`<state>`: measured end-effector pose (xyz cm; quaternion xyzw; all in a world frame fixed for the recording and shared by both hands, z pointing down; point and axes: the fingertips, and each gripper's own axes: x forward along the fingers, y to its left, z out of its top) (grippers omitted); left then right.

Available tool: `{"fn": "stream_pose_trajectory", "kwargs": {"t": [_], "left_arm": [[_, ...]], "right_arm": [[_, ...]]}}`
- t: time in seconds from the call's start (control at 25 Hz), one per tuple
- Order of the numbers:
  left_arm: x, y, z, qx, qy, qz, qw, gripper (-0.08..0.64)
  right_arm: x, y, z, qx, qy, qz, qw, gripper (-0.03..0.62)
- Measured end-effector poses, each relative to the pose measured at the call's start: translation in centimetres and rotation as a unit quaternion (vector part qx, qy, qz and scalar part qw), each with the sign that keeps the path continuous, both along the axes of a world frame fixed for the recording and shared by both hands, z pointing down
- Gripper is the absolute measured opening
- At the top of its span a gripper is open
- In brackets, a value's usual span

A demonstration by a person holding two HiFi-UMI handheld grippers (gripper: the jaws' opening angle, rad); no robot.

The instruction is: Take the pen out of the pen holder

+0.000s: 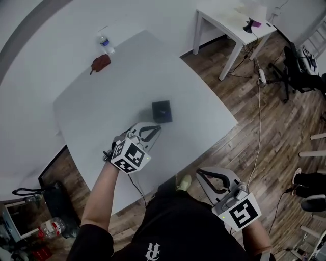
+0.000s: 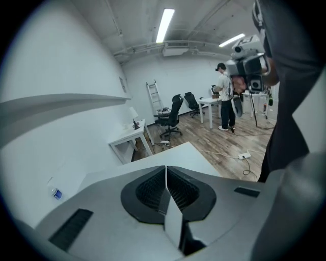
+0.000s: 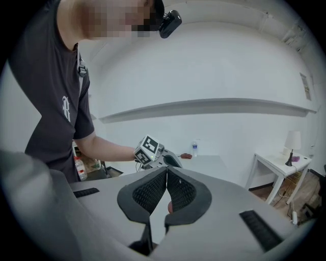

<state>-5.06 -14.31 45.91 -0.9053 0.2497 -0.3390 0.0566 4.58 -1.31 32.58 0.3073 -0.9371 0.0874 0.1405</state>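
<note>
The black square pen holder (image 1: 161,111) stands near the middle of the white table (image 1: 102,107). I cannot make out a pen in it. My left gripper (image 1: 148,133) hovers over the table just in front of the holder, a little short of it, jaws shut and empty. In the left gripper view its jaws (image 2: 166,168) meet along one line, and the holder is hidden below them. My right gripper (image 1: 206,175) hangs off the table's near right edge over the wooden floor, shut with nothing in it (image 3: 166,171). The right gripper view also shows the left gripper (image 3: 171,161) above the table.
A water bottle (image 1: 106,44) and a small red object (image 1: 101,62) lie at the table's far corner. A small white side table (image 1: 229,25) with a lamp (image 1: 254,15) stands at the back right. A cable and power strip (image 1: 262,75) cross the floor. A person (image 2: 224,99) stands far off.
</note>
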Motion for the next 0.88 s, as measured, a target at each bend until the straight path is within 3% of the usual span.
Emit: {"fn": "stream_pose_trajectory", "kwargs": {"t": [0.16, 0.28, 0.48, 0.68, 0.88], "left_arm": [[-0.3, -4.2, 3.2, -0.006, -0.031, 0.033, 0.9990, 0.008], [-0.6, -6.8, 6.2, 0.015, -0.091, 0.066, 0.9936, 0.008], [-0.4, -8.4, 10.3, 0.030, -0.176, 0.150, 0.9724, 0.092], [-0.2, -9.0, 13.4, 0.016, -0.225, 0.216, 0.9499, 0.100], [0.4, -8.2, 15.5, 0.005, -0.272, 0.284, 0.9196, 0.100]], "right_arm": [[0.1, -2.6, 1.6, -0.036, 0.012, 0.012, 0.999, 0.012], [0.0, -4.1, 3.0, -0.059, 0.022, 0.017, 0.998, 0.012], [0.1, -6.3, 4.3, -0.087, 0.024, 0.028, 0.995, 0.012], [0.3, -8.0, 4.9, -0.108, 0.023, 0.039, 0.993, 0.012], [1.0, -9.1, 5.6, -0.121, 0.023, 0.047, 0.991, 0.012]]}}
